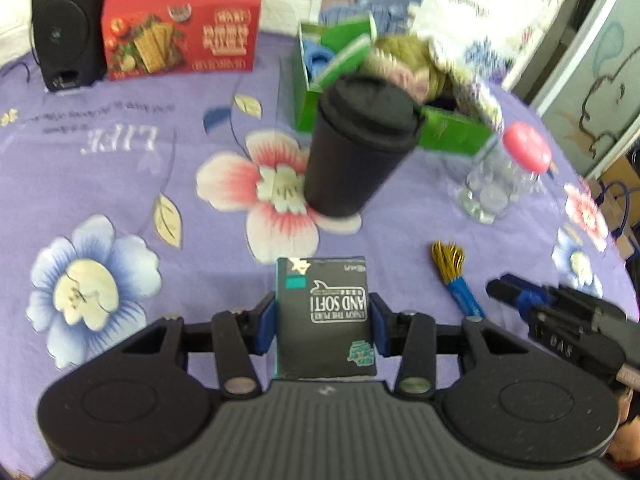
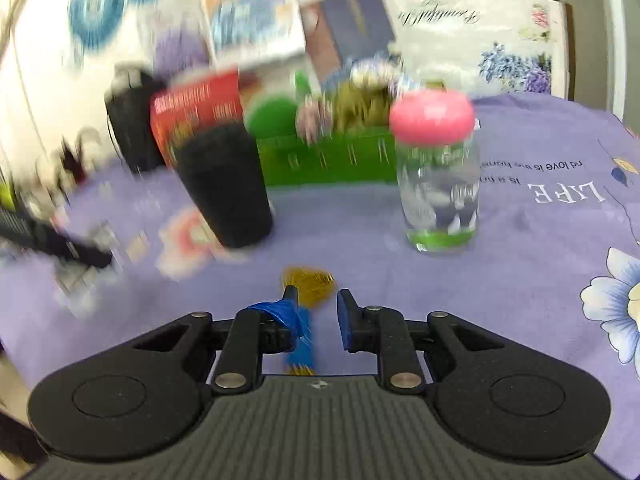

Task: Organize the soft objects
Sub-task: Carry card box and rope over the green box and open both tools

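Observation:
My left gripper (image 1: 323, 318) is shut on a dark tissue pack (image 1: 325, 316) printed "AND SOFT", held just above the purple floral tablecloth (image 1: 120, 168). A green box (image 1: 360, 96) holding soft items, yarn and blue cloth among them, stands at the back behind a black lidded cup (image 1: 356, 144). My right gripper (image 2: 316, 316) is open, its fingers on either side of a gold tassel bundle with a blue band (image 2: 306, 300) lying on the cloth. That bundle (image 1: 454, 276) and the right gripper (image 1: 552, 316) also show in the left wrist view.
A glass jar with a pink lid (image 1: 504, 176) stands right of the cup; it also shows in the right wrist view (image 2: 438, 176). A red cracker box (image 1: 180, 24) and a black speaker (image 1: 64, 28) stand at the back left. The right wrist view is motion-blurred.

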`<state>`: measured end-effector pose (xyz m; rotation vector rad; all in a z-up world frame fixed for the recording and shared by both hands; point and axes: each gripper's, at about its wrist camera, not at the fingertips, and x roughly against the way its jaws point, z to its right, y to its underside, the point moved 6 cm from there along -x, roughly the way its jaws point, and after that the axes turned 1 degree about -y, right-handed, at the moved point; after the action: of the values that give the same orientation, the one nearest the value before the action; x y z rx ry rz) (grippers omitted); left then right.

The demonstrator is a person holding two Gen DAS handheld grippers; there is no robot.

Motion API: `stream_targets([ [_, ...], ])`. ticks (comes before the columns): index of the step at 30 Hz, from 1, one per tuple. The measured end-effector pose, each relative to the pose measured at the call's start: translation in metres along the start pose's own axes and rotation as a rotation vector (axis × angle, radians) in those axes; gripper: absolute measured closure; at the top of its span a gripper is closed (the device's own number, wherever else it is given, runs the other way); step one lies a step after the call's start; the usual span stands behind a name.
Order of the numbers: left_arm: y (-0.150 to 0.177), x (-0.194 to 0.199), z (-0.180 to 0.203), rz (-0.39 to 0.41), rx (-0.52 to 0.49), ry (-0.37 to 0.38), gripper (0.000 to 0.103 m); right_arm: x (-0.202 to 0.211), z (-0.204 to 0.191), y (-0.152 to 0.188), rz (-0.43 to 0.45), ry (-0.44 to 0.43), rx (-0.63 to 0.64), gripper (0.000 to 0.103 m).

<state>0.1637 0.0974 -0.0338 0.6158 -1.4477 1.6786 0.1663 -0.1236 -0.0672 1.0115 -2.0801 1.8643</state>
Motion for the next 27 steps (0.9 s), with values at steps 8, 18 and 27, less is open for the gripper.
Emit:
stream_targets([
  [8,0.013,-0.054,0.005,-0.086,-0.033,-0.084,0.058,-0.042,-0.017,-0.009,-0.224,-0.019,0.144,0.084],
  [18,0.014,-0.067,0.018,-0.071,-0.088,-0.112,0.021,-0.053,-0.020,-0.011,-0.394,0.021,0.199,0.072],
  [27,0.014,-0.063,0.020,-0.062,-0.184,-0.129,0.059,-0.049,-0.028,-0.007,-0.495,-0.022,0.311,0.098],
])
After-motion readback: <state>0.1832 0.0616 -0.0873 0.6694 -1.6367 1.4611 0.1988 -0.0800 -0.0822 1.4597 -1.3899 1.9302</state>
